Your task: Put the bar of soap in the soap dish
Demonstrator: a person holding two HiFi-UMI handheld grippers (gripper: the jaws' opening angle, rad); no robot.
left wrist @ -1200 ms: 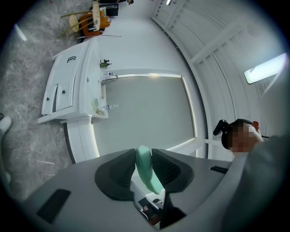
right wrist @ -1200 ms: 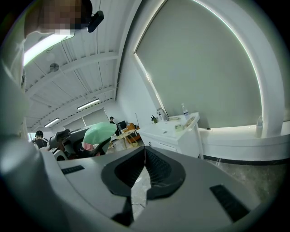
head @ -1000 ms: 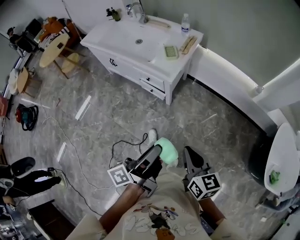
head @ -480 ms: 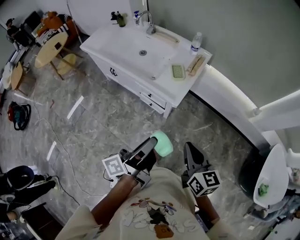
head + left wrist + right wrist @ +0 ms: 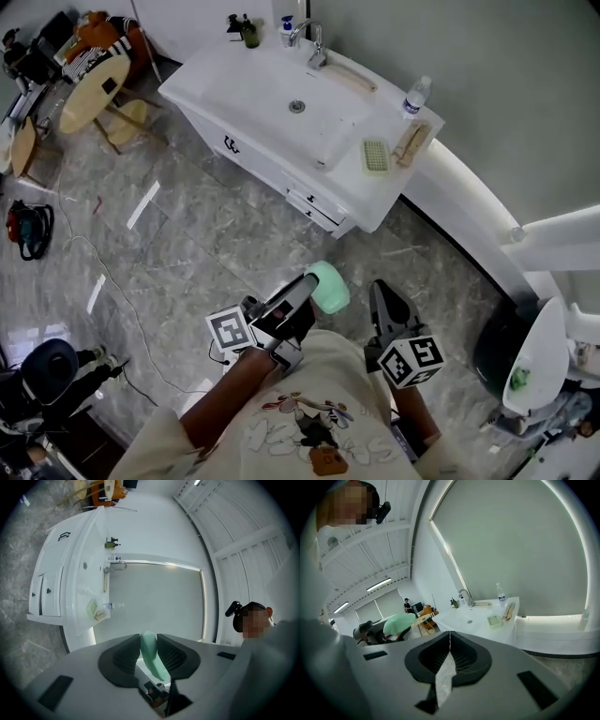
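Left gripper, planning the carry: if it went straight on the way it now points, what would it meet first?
Probably nothing nearby: shut on the soap bar, the left gripper aims at the grey wall, beside the vanity rather than at it. Depth is unclear.

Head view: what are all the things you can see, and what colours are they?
sink cabinet: one, white, against the wall at the top.
tap: one, silver, at the cabinet's back edge.
soap dish: one, pale green, on the cabinet's right end.
water bottle: one, clear, by the wall.
wooden tray: one, tan, right of the soap dish.
round table: one, light wood, top left.
bar of soap: one, mint green, low in the middle.
left gripper: one, grey, jaws shut on the soap.
right gripper: one, grey, jaws together, holding nothing.
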